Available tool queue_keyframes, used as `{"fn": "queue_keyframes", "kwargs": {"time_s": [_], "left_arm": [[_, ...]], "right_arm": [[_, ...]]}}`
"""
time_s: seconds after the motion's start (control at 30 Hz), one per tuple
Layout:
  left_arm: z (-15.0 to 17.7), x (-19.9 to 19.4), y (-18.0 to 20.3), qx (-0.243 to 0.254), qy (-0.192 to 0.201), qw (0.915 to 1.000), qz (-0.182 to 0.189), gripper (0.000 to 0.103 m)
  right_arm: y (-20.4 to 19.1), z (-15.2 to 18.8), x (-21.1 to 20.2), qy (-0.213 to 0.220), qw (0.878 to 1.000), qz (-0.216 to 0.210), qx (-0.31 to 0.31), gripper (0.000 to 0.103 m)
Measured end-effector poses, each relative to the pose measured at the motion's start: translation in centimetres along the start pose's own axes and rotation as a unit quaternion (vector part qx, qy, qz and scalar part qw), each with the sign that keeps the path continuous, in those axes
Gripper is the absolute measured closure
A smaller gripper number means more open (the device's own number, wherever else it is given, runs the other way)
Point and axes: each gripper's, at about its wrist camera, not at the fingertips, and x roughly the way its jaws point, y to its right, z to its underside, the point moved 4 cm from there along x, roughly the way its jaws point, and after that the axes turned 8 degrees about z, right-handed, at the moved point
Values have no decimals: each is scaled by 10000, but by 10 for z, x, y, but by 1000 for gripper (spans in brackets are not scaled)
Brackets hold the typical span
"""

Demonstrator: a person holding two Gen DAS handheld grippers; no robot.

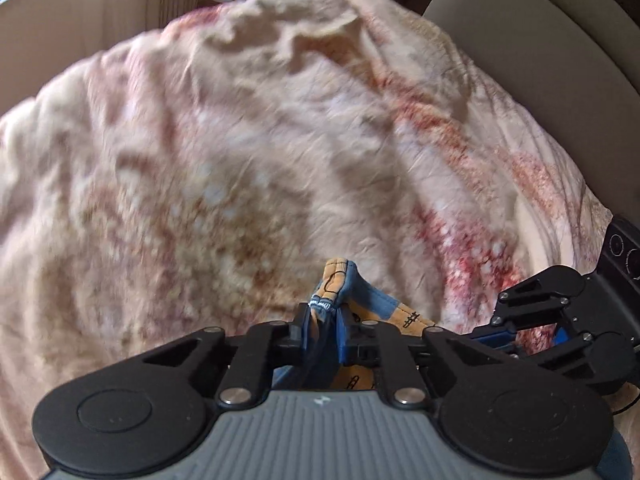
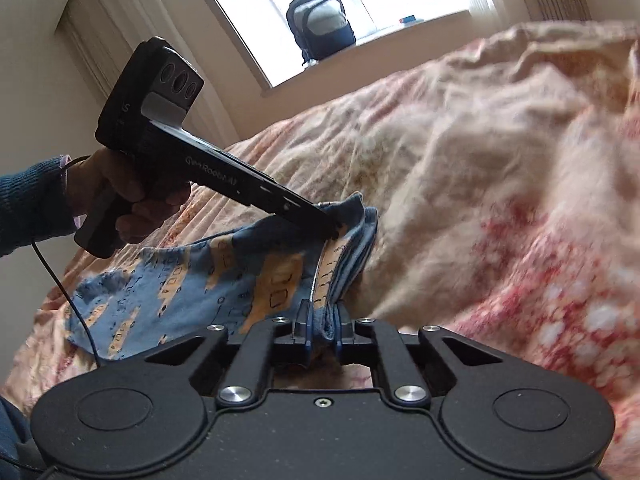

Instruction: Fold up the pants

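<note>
Pants [image 2: 200,280] lie on the blanket [image 2: 500,160], one edge raised. Left gripper [image 1: 323,326] and right gripper [image 2: 323,320] both clamp bunched fabric at that edge. Risk: thick, uneven bunching lets layers slip free, skewing the fold.

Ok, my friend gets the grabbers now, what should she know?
Left gripper: shut on the pants, pinching a bunched edge.
Right gripper: shut on the pants too, at a nearby edge.
The pants are blue with orange patches, partly lifted at the held edge, the rest spread on the blanket.
Done: both edges gripped.
Left: no neat fold shows yet, so probably lay the held edge over and smooth it.
</note>
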Motion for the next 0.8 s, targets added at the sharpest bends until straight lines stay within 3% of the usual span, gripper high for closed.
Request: {"fn": "queue_keyframes", "kwargs": {"time_s": [0.07,0.17,0.27,0.3,0.33,0.37,0.4,0.43,0.53,0.6,0.7,0.77,0.8], "left_arm": [[-4,-5,3,35,249,9997,26,89],[0,13,2,51,208,9996,-190,88],[7,27,-8,-305,348,9983,-341,78],[9,21,-10,-413,558,9971,-307,71],[10,13,-11,-453,765,9955,-328,56],[12,1,-10,-433,1017,9928,-458,43],[15,-13,-9,-405,1296,9885,-660,21],[20,-30,-8,-376,1623,9820,-892,12],[53,-78,-10,-582,2348,9565,-1631,9],[88,-103,-8,-677,2632,9412,-2010,6],[150,-123,-8,-789,2588,9259,-2635,3],[197,-123,-13,-1022,2293,9255,-2836,3],[219,-123,-19,-1222,2126,9246,-2914,4]], "right_arm": [[0,-3,-9,166,9998,125,-60,94],[3,0,-1,9,9994,333,-125,94],[5,6,14,-209,9973,581,-396,92],[4,6,13,-225,9967,615,-473,89],[2,5,11,-216,9959,677,-553,86],[1,3,7,-174,9948,758,-659,74],[-2,2,3,-109,9933,831,-802,63],[-3,0,-1,-47,9911,945,-937,59],[-11,-10,-4,127,9829,1245,-1349,52],[-24,-18,1,213,9785,1218,-1650,51],[-57,-24,25,194,9750,796,-2068,44],[-85,-18,53,-88,9688,439,-2437,31],[-99,-9,67,-211,9628,325,-2675,31]]}}
